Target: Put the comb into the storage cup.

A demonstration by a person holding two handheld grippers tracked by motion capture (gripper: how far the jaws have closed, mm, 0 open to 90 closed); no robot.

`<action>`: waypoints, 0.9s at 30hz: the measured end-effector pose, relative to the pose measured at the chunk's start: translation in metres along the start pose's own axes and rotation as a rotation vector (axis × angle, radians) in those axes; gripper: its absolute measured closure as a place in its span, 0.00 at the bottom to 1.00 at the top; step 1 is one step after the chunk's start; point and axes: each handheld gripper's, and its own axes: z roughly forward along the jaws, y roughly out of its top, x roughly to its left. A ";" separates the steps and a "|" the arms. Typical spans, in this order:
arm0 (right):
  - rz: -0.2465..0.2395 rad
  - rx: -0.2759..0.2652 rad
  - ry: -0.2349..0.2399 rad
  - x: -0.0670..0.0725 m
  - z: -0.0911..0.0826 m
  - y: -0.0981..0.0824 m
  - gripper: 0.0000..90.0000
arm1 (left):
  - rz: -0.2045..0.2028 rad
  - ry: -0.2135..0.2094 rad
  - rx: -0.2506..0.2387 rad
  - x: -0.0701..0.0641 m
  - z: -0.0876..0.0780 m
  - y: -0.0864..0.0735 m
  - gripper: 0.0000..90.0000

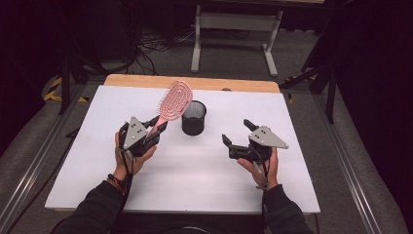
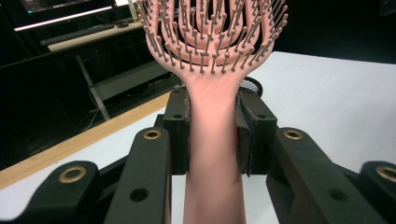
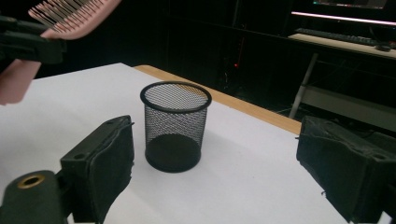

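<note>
Left claw (image 1: 157, 127) grips pink hairbrush (image 1: 174, 101) by its handle above the table (image 1: 87, 161), beside mesh cup (image 1: 194, 117). Right claw (image 1: 236, 132) open, empty. Brush head cropped in the left gripper view.

Hairbrush (image 1: 174, 102) pink all over, handle and head, with pink-brown bristles in looping rows; bristle tips rounded, same tone. Mesh cup (image 1: 194, 117) black, fine wire grid pattern, solid black rim and base. Table top (image 1: 87, 146) plain white, light wood edge strip at far side. Left gripper (image 1: 157, 127) black with brass-coloured rivets, grey plate on top. Right gripper (image 1: 237, 134) black, grey plate too. Sleeves dark. Floor grey, yellow-black hazard stripes at left.
</note>
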 end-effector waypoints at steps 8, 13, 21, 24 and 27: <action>0.001 -0.019 0.044 0.014 0.011 0.012 0.13 | 0.020 -0.031 0.005 -0.016 0.009 -0.002 0.77; 0.024 -0.032 0.088 0.023 0.015 0.019 0.11 | 0.039 -0.048 0.009 -0.027 0.014 -0.005 0.77; 0.052 -0.073 0.133 0.030 0.020 0.028 0.09 | 0.057 -0.066 0.016 -0.035 0.016 -0.008 0.77; 0.052 -0.078 0.145 0.033 0.022 0.031 0.07 | 0.059 -0.067 0.012 -0.036 0.016 -0.009 0.77; 0.063 -0.087 0.153 0.035 0.023 0.032 0.06 | 0.062 -0.075 0.008 -0.038 0.016 -0.010 0.77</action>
